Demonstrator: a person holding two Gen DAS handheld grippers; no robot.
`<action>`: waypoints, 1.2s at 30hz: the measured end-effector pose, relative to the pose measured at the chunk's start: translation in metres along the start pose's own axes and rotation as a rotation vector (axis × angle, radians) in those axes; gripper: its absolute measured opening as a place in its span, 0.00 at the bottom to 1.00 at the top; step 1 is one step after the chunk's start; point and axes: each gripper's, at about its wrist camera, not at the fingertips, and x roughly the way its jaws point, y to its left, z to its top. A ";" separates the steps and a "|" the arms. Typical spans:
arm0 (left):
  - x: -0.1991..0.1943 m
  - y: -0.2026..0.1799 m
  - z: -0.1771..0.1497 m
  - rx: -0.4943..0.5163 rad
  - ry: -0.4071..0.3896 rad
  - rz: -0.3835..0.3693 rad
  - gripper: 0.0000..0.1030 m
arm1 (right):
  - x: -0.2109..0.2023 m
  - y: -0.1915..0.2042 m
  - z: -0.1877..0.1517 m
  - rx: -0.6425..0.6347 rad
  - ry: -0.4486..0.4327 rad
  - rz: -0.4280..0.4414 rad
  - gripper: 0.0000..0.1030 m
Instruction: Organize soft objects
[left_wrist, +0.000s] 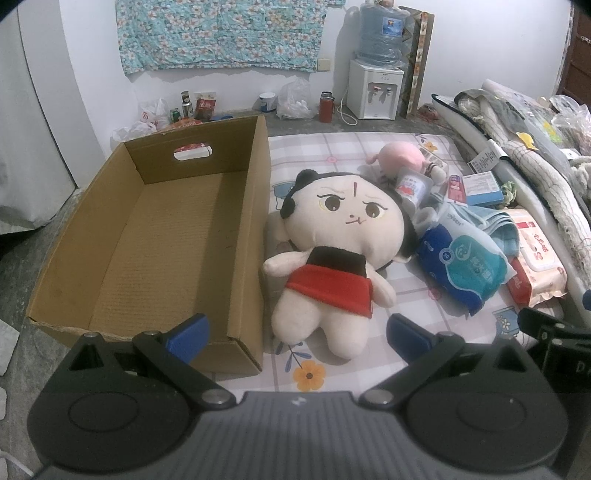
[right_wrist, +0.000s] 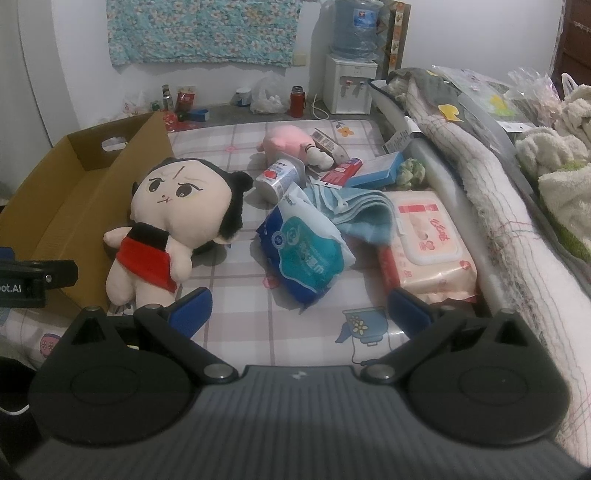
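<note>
Both grippers: left gripper (left_wrist: 297, 334) and right gripper (right_wrist: 299, 308) held wide apart, nothing gripped.
Nearest item: big plush doll (left_wrist: 334, 251) lying on mat, touching cardboard box (left_wrist: 255, 229) outer wall.
Box: nothing placed inside.
Left: pink plush (left_wrist: 400, 157), blue towel (right_wrist: 360, 212), wipe packs (right_wrist: 306, 254) all unsorted on mat.
Progress: judged not started.

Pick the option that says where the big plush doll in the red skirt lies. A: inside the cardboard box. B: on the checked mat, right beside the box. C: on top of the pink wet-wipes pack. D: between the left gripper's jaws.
B: the plush doll lies on the checked mat against the outer wall of the empty cardboard box.
</note>
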 end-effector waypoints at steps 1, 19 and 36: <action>0.000 0.000 0.000 -0.001 0.000 0.000 1.00 | 0.002 0.001 0.000 0.002 0.001 -0.001 0.99; -0.003 -0.008 0.001 0.005 -0.005 0.005 1.00 | 0.002 -0.004 0.000 0.010 0.007 -0.009 0.99; -0.003 -0.008 0.000 0.003 -0.003 0.004 1.00 | 0.002 -0.004 0.000 0.009 0.007 -0.012 0.99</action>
